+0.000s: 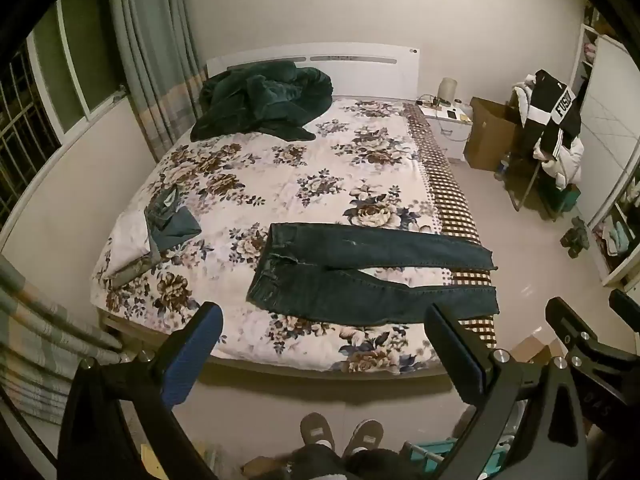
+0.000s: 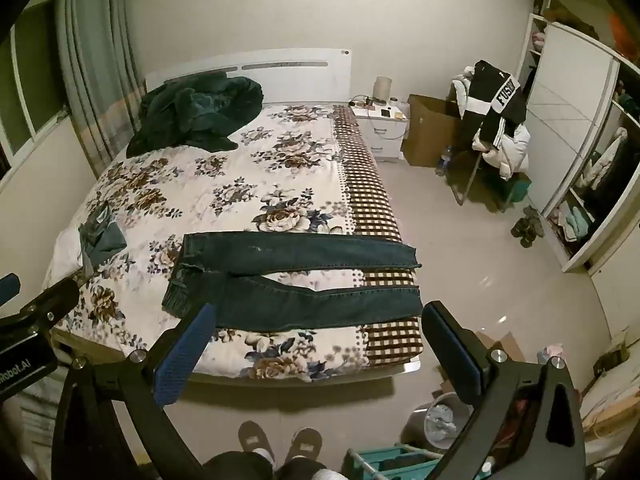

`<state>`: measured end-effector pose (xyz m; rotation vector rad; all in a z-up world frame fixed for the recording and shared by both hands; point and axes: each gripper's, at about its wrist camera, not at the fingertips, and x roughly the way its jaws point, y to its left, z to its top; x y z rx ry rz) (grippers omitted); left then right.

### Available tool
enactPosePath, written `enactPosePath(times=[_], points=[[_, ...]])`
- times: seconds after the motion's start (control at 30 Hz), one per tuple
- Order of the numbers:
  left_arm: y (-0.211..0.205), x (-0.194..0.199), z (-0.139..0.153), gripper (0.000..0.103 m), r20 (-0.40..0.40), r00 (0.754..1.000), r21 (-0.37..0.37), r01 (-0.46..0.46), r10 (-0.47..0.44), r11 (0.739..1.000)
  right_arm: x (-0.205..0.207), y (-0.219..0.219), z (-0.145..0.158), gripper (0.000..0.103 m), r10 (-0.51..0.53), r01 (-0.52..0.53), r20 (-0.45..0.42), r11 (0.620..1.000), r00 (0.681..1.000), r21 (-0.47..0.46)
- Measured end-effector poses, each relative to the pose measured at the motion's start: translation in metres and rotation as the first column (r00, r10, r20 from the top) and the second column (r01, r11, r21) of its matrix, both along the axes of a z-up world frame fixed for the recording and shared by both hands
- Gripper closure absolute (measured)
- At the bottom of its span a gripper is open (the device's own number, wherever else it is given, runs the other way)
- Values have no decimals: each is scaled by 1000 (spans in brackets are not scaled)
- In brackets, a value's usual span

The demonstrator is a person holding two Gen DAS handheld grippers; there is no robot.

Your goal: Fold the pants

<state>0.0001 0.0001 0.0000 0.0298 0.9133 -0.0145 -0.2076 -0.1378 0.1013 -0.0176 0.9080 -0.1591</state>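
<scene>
Dark blue jeans (image 1: 372,272) lie flat on the floral bedspread (image 1: 280,176) near the foot of the bed, waistband to the left, both legs spread apart toward the right edge. They also show in the right wrist view (image 2: 296,276). My left gripper (image 1: 324,316) is open and empty, held above the foot of the bed, short of the jeans. My right gripper (image 2: 318,316) is open and empty, also held above the foot of the bed. Neither touches the jeans.
A folded pile of clothes (image 1: 168,220) sits at the bed's left side. A dark green blanket (image 1: 260,100) is bunched by the headboard. A nightstand (image 1: 448,124), cardboard box (image 1: 492,132), clothes-draped chair (image 1: 552,128) and wardrobe (image 2: 580,152) stand right. My slippered feet (image 1: 340,438) are below.
</scene>
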Motion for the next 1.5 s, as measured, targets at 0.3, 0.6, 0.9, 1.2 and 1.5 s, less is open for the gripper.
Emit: enactPosePath(times=[0.3,0.6,0.9,1.2,1.5], points=[[1,-1,1,0,4,1000,7,-2,2,1000,-2,-1,-3,0,-4,4,-8,1000,1000,5],[1,-1,1,0,2,1000,10,-1,1,1000,2,0,-1,0,3,-3,-6,1000,1000,-1],[4,-5,0,0,3,1000,11,-3,3,1000,4,2,2,0,13,-13,-2,1000,1000,15],[11,-7,2,0,1,1000,8,-4,4,1000,5,11,13,0,15,-15,-4,1000,1000,15],[16,-4,5,0,1,1000,9,-5,5,1000,5,14,14,0,16,-16,-3,1000,1000,17]])
